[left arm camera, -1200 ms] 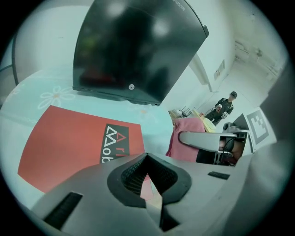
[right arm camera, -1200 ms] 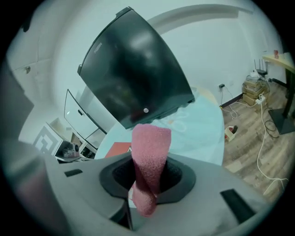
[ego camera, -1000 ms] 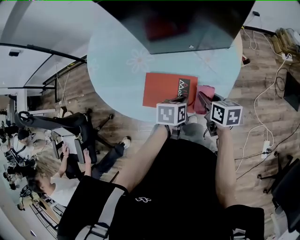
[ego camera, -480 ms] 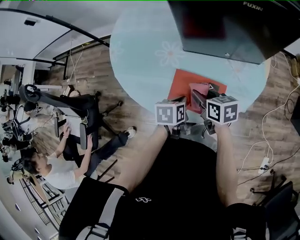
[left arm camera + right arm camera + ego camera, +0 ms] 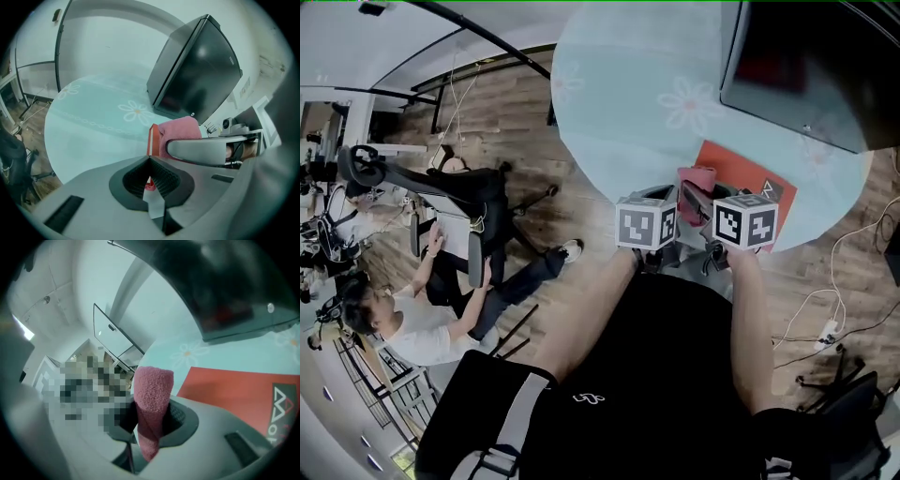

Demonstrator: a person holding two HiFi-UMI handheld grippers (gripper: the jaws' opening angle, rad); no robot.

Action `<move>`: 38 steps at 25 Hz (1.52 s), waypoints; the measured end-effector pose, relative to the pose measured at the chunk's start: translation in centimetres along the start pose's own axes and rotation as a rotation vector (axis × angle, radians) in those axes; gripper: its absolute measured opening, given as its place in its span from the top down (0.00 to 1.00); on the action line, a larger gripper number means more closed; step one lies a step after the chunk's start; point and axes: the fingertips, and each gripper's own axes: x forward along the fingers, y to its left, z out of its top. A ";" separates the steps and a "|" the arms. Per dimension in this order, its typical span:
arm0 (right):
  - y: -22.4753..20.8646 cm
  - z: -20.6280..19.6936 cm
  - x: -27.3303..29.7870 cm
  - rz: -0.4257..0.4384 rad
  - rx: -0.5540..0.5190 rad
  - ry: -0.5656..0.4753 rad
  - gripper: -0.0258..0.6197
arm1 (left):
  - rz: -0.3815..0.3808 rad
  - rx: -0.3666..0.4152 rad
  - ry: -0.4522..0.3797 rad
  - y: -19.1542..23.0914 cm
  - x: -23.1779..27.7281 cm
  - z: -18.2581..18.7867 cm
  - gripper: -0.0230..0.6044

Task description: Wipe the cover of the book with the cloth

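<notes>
Our right gripper [image 5: 150, 427] pinches the pink cloth [image 5: 153, 385]. Our left gripper [image 5: 149, 164] is clamped on the edge of the red book [image 5: 229, 387], which lies on the daisy-print table [image 5: 93, 122]. We cannot read the lettering beside the book's white triangle logo [image 5: 283, 401].

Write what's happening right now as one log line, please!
left gripper: shut on book edge | right gripper: shut on pink cloth | cloth over red cover, contact unclear
</notes>
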 end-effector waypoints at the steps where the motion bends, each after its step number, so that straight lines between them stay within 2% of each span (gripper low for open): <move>1: 0.1 -0.2 0.4 -0.012 0.007 0.001 0.81 | -0.010 0.001 0.006 0.1 0.1 -0.1 0.94; 4: -0.2 -1.5 1.2 -0.060 0.037 0.002 0.81 | -0.018 0.023 0.040 0.6 0.8 -1.1 0.94; 11: -0.4 -3.9 2.6 -0.082 0.108 -0.004 0.81 | -0.042 0.049 0.114 1.6 1.3 -3.5 0.94; 16: -1.2 -3.7 1.8 -0.133 0.129 -0.026 0.81 | -0.070 0.091 0.139 0.5 1.9 -3.7 0.94; 22: -1.6 -3.8 1.2 -0.151 0.155 -0.042 0.80 | -0.078 0.090 0.153 0.0 2.1 -3.6 0.94; 25: -2.1 -4.4 0.3 -0.149 0.167 -0.046 0.80 | -0.054 0.104 0.154 -0.4 2.1 -3.7 0.94; 33: -3.6 -5.2 -1.9 -0.136 0.190 -0.079 0.81 | 0.087 0.250 0.162 -0.7 2.3 -3.7 0.94; 38: -4.5 -5.5 -3.4 -0.120 0.205 -0.088 0.81 | 0.059 0.285 0.166 -3.8 2.3 -4.1 0.94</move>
